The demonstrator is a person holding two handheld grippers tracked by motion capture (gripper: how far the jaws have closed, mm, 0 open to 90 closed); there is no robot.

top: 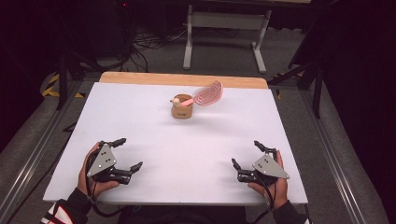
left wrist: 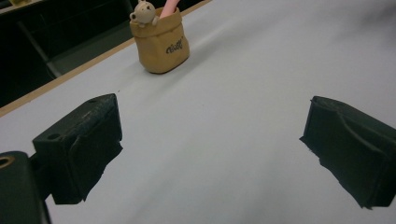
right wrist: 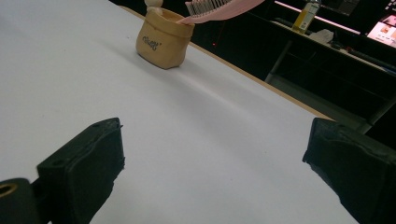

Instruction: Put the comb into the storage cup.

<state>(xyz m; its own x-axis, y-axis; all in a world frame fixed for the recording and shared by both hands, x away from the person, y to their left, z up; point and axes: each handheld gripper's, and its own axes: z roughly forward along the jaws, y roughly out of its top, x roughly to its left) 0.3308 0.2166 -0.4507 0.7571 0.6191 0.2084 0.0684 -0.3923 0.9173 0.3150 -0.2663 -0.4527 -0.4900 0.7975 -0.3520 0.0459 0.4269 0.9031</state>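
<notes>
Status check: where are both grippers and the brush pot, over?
Left gripper and right gripper open, empty, near table edge. Tan pot upright at far centre, pink brush standing in it. White table bare between.

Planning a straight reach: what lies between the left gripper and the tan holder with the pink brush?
Nothing: the high view shows bare white table from the left gripper to the holder, which holds the pink hairbrush.
</notes>
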